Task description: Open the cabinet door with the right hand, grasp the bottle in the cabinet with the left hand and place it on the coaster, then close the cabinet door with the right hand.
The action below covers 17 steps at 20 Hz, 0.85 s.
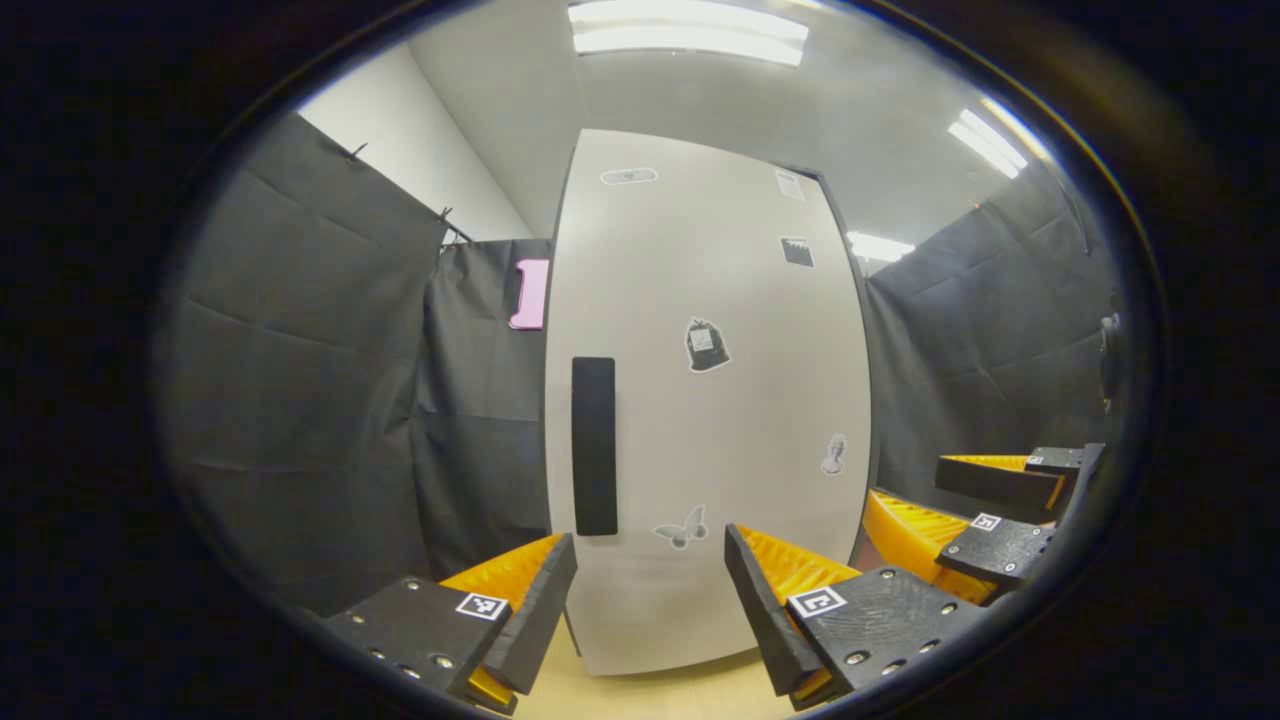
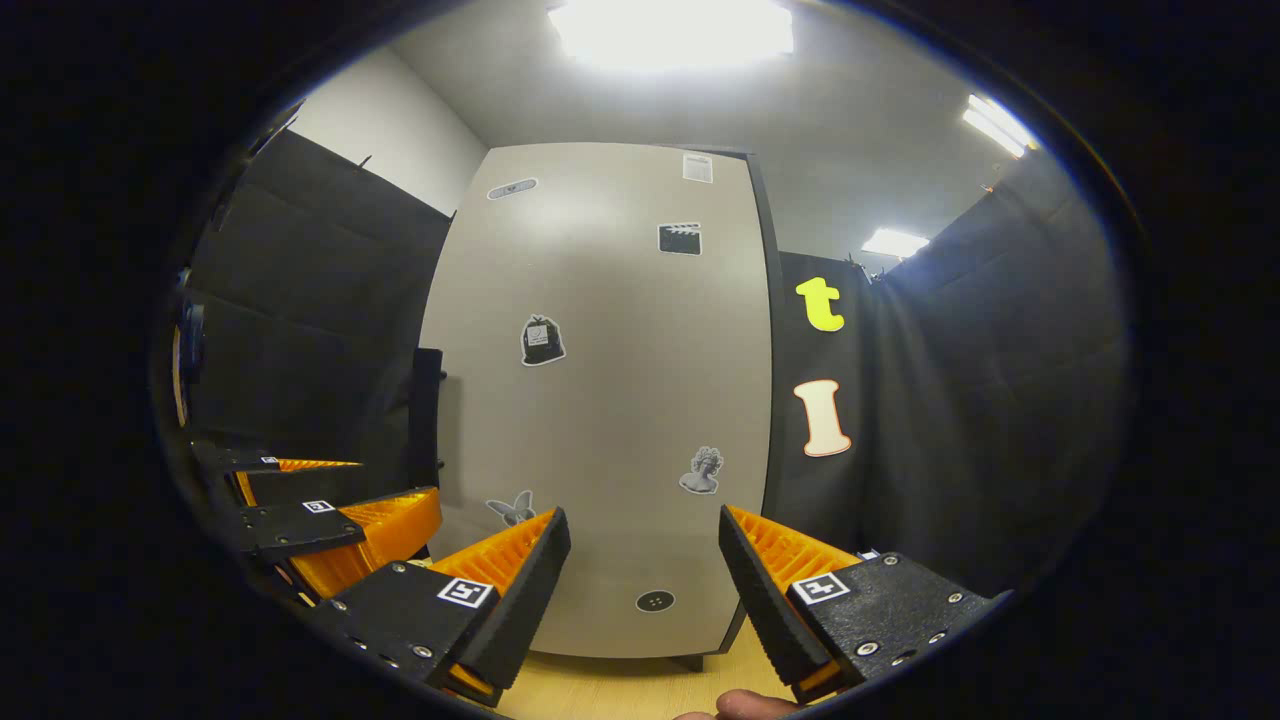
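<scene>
At the far side of the booth, straight ahead of both grippers, the cabinet door (image 1: 710, 400) stood closed, a pale grey panel dotted with small stickers. Its dark upright handle (image 1: 594, 446) lay near the door's left edge, seen in the right gripper view as a dark bar (image 2: 428, 415) at that same edge. The bottle and coaster could not be seen.

In the left gripper view, the left gripper (image 1: 650, 590) hung wide, holding nothing, aimed at the lower door near the handle. The right gripper (image 1: 985, 520) appeared low to its right, also spread.

In the right gripper view, the right gripper (image 2: 645, 580) gaped wide and empty before the door's lower middle, with the left gripper (image 2: 320, 500) low on the left. A light wooden tabletop (image 2: 620, 690) ran beneath.
</scene>
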Available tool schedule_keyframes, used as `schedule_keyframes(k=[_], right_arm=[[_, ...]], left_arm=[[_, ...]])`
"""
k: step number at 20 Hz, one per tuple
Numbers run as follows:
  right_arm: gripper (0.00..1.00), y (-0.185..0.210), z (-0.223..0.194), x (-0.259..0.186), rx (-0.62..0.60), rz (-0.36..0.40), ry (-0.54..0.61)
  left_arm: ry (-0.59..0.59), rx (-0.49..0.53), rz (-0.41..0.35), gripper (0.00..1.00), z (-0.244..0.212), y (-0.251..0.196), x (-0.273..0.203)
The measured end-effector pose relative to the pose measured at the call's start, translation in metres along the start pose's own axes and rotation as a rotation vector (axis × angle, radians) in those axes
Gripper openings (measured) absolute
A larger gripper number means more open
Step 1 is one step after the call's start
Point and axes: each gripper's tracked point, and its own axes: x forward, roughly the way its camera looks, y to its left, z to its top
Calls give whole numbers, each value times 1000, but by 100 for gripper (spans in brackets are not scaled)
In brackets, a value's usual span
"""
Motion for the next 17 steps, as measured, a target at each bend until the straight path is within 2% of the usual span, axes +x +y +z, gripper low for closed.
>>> schedule_keyframes(k=[1, 2, 3, 17], right_arm=[[93, -1, 0, 1, 3, -4, -2], [93, -1, 0, 2, 9, 0, 0], [93, 0, 0, 2, 12, -1, 0], [93, 1, -14, 4, 26, 1, 71]], left_arm=[[-4, 5, 3, 94, 0, -2, -1], [-8, 7, 1, 84, 0, -1, 1], [-11, 9, 1, 89, 0, -1, 1], [-12, 17, 4, 89, 0, 0, 2]])
